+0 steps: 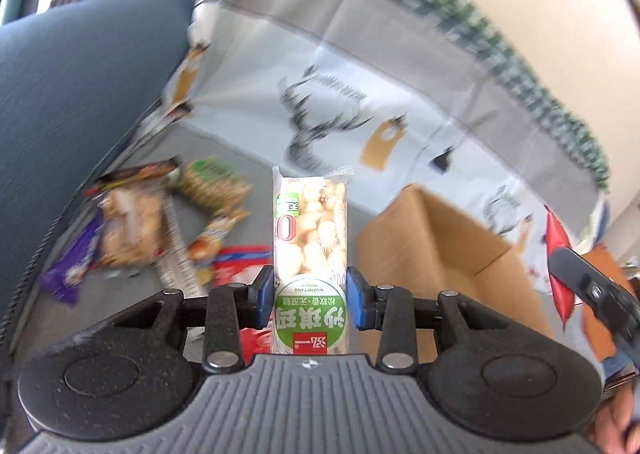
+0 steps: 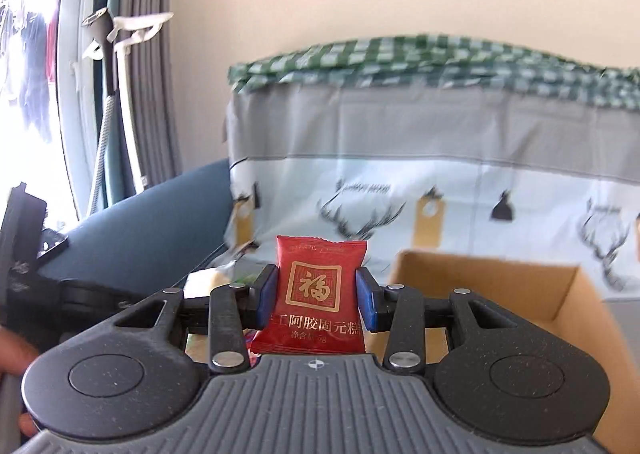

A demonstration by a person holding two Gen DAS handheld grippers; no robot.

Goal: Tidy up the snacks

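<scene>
Puffed-snack pack: pinched by left hand-held gripper, long axis pointing away.
Red pouch: upright, pinched by right hand-held gripper.
Left view only: snack pile (blurred) beside cardboard box.

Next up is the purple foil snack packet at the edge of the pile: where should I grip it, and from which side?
Judging by the left wrist view, grip the purple foil snack packet across its narrow width near its free lower end, coming from above. It lies flat and elongated, with other snacks crowding its upper end.
</scene>
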